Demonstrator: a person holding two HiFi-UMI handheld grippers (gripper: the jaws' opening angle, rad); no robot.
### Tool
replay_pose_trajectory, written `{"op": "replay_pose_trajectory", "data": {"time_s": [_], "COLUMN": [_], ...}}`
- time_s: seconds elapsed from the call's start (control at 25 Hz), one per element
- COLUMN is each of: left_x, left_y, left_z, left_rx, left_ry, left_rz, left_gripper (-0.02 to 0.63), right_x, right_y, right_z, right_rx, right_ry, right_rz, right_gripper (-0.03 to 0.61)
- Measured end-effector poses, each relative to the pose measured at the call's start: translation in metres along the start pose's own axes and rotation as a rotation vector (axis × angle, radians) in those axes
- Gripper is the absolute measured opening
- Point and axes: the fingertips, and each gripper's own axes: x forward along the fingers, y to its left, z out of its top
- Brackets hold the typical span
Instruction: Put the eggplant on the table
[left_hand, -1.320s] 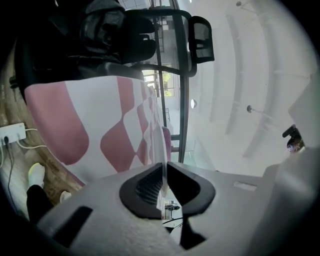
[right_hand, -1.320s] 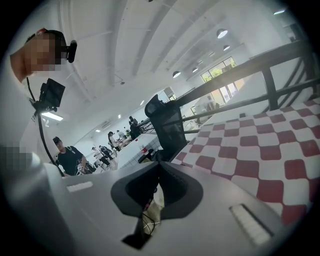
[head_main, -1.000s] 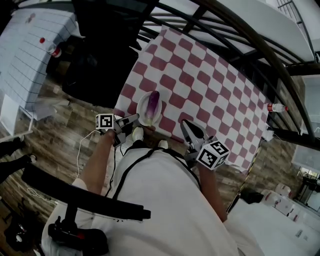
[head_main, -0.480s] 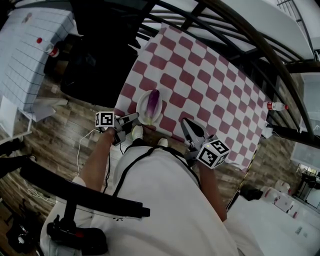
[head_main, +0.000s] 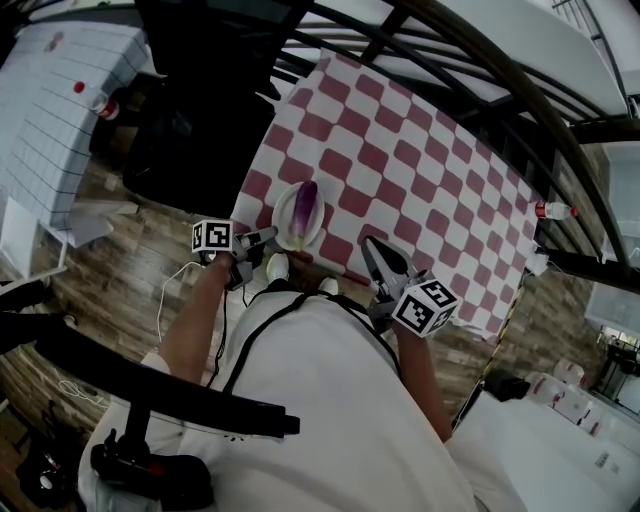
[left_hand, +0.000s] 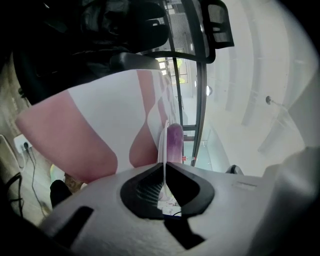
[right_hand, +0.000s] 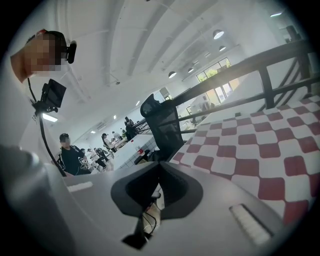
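**Op:** Two grippers logged. My left gripper (head_main: 268, 235) has just been closing its jaws, with the thin rim of the round white plate (left_hand: 163, 145) between them. I read the pads as pinched on that rim.

**Desk:** Eggplant position?

**Op:** The long purple eggplant (head_main: 306, 207) lies lengthwise in the plate. The plate sits at the near edge of the table (head_main: 450, 200), on the red-and-white checked cloth (head_main: 400, 140).

**Desk:** Why grip the rim and not the eggplant?

**Op:** My judgement only. The plate sits at the edge nearest me, so the jaws meet its rim edge-on. A hold there would steady or tip the plate so the eggplant can come off onto the cloth.

**Desk:** Right side?

**Op:** My right gripper (head_main: 369, 247) has its jaws together with nothing between them. It hangs by the near table edge, to the right of the plate and apart from it, probably kept free for the eggplant. The eggplant is not yet on the cloth.
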Motion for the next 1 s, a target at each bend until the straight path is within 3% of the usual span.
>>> {"op": "replay_pose_trajectory", "data": {"time_s": [0.6,1.0], "left_x": [0.003,0.002], "left_y": [0.017,0.020], "left_z": [-0.002,-0.001], "left_rx": [-0.014,0.015], "left_ry": [-0.035,-0.074], "left_rz": [0.212,0.304], "left_gripper": [0.025,0.029], "right_x": [-0.017,-0.043], "right_y": [-0.004,-0.015], "right_z": [-0.002,-0.008], "right_rx": [0.019,0.040], "right_ry": [-0.055,-0.088], "right_rz": [0.013,0.001], "right_gripper": [0.008,0.008]}}
